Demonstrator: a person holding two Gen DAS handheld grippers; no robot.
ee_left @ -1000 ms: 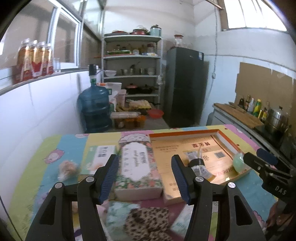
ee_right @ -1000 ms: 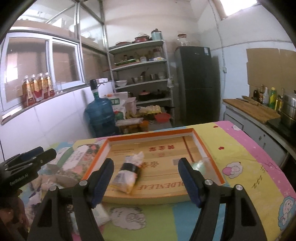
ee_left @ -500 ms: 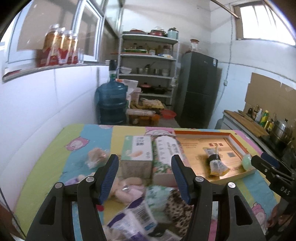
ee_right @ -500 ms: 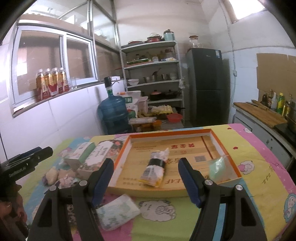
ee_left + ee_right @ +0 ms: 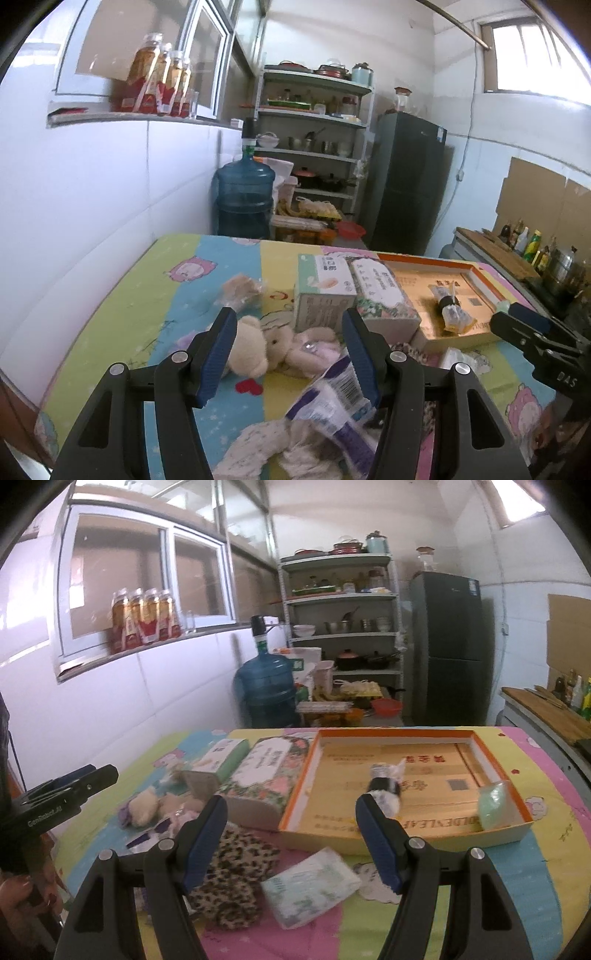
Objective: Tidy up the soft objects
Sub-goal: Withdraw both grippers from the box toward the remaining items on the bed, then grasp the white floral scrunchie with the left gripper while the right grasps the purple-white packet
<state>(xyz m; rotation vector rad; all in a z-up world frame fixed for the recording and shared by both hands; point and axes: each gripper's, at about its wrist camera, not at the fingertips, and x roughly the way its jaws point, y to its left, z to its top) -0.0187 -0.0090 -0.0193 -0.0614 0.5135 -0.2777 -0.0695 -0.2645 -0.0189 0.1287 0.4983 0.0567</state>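
Left wrist view: the left hand-held gripper (image 5: pixel 290 349), wide open and empty, has swung from the floral tissue box (image 5: pixel 384 299) to frame a plush bear (image 5: pixel 251 349) on the counter (image 5: pixel 147 295) (likely the next pick).

Right wrist view: the right hand-held gripper (image 5: pixel 291 840), open and empty, has pulled back from the cardboard tray (image 5: pixel 406 771).

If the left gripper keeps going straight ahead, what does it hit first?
Most likely the plush toy, lying between the open fingers of the left gripper. Depth is uncertain; beyond it stands the green box.
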